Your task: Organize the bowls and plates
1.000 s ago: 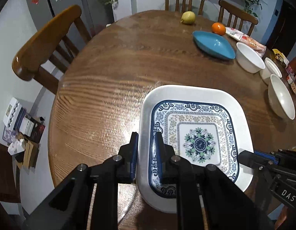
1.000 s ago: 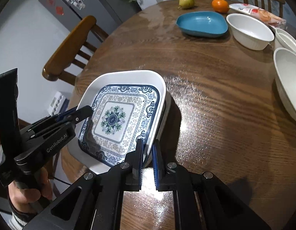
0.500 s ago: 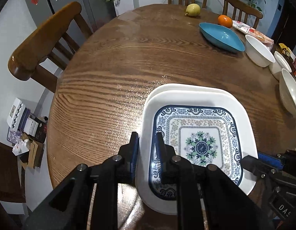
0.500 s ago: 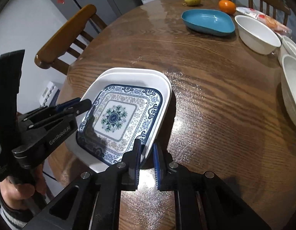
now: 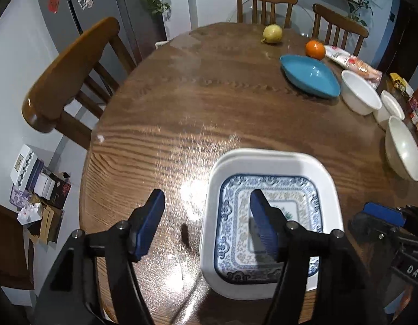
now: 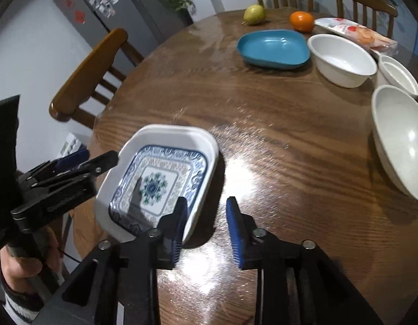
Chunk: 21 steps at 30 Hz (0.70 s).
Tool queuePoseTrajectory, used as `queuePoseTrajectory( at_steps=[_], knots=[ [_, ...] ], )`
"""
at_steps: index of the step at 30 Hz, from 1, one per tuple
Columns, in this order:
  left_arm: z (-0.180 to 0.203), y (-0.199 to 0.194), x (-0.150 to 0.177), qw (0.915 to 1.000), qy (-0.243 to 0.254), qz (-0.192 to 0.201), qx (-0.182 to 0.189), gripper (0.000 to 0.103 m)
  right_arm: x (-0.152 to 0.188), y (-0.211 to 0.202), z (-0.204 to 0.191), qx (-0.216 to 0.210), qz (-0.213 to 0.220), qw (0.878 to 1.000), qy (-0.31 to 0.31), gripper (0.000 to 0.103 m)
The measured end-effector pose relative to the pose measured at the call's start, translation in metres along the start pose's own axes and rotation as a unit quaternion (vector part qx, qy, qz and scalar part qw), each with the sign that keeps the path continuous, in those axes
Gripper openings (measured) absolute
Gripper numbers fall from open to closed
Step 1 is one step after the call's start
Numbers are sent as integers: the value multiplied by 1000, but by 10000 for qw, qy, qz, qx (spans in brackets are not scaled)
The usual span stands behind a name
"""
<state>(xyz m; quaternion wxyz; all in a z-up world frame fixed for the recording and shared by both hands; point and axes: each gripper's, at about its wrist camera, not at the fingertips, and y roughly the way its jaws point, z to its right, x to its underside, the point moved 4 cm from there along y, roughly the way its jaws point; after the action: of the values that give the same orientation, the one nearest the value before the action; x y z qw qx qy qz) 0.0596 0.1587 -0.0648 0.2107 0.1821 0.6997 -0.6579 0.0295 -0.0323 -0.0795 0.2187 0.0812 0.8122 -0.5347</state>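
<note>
Two hand-held grippers are working over a round wooden table [image 5: 168, 103]. The left gripper [image 5: 206, 222] is standing with its blue-padded jaws spread wide, holding nothing: its left finger is hanging over bare tabletop, while its right finger is hanging over the patterned centre of the blue-and-white square plate [image 5: 271, 216], and contact cannot be judged. The right gripper [image 6: 206, 222] is likewise spread apart and empty; its left finger is overlapping the plate's near right rim and its right finger is hanging over bare wood. The patterned plate is sitting nested in a plain white square plate [image 6: 165, 132], whose rim is showing at 12 o'clock of it; the stack is lying near the table edge, at the lower centre of both views. In the right wrist view the left gripper is appearing at 9 o'clock, just beside the stack's left edge. Well apart from the stack, toward 1 o'clock, a teal dish [image 6: 274, 48] is lying beside a white bowl [image 6: 344, 59], with a smaller white bowl [image 6: 398, 74] and a large white bowl [image 6: 401, 140] ranged toward 3 o'clock. Beyond them a pear [image 6: 253, 13], an orange [image 6: 302, 21] and a sealed food packet [image 6: 355, 32] are resting near the far edge.
</note>
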Motion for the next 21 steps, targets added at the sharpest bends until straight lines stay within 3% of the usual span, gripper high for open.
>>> queuePoseTrajectory(
  at_steps=[4,10,21],
  knots=[
    [6,-9,-13,9999,64,68,67,77,-9,-12,17,20,170,9994,313,41],
    [25,-17,-31,9993,207,142,273,84,-24,-29,39,101,445,9967,667,49],
    [60,-19,-86,9971,293,271,653,84,-58,-49,72,214,831,9900,1121,50]
  ],
)
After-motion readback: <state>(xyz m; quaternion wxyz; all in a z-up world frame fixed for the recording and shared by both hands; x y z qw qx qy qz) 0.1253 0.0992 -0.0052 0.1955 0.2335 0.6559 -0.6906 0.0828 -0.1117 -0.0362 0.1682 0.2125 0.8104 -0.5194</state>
